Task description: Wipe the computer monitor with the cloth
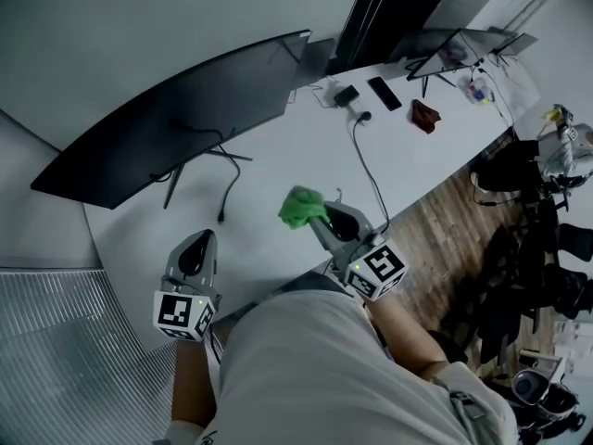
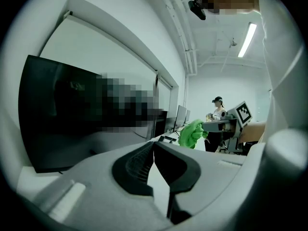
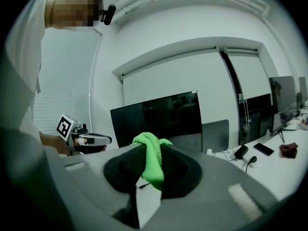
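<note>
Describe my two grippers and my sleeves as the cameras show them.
The left gripper and right gripper both have smooth grey bodies tapering to black ribbed pads. Each carries a white cube with black square markers and a small green light. No cables show on them. The shirt is pale, with short sleeves.

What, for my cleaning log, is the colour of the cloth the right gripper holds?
Bright green; the cloth shows best in the right gripper view.

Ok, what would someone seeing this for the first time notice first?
The bright green cloth, pinched in the right gripper above the middle of the white desk. Behind it, the wide dark monitor stands at the back left. The left gripper hangs shut and empty near the front edge.
</note>
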Demonstrator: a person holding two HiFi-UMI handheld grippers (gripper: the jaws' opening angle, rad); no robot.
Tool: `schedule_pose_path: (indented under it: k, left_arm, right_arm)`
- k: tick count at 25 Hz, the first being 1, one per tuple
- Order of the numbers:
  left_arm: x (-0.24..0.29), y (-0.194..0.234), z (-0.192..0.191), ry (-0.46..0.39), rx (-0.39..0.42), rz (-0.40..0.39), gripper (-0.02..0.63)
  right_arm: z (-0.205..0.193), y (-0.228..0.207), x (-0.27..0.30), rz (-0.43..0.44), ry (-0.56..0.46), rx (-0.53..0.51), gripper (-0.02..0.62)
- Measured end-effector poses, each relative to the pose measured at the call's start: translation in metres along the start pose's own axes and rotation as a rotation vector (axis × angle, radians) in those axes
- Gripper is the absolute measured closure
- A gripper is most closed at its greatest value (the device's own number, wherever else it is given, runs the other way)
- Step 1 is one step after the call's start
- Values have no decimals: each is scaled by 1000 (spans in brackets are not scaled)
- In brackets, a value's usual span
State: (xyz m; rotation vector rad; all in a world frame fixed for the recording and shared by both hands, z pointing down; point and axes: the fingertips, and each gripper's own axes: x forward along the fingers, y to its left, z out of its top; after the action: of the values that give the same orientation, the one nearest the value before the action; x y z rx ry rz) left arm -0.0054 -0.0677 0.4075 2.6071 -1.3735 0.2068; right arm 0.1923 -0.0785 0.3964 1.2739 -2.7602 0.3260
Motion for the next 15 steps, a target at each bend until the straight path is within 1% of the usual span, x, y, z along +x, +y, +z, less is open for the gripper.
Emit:
schedule_pose_path:
  k: [5, 8, 15]
  left_arm:
    - [5, -6, 1, -2, 16, -33, 600]
    - [7, -8, 3, 0, 12, -48, 600]
    - [12, -8, 2, 0, 11, -65, 600]
  right_arm:
    - [-3, 1, -6, -22, -9, 6, 518]
    - [-1, 2, -8, -38, -7, 10, 517]
    - [-2, 0, -5, -57, -9, 3, 518]
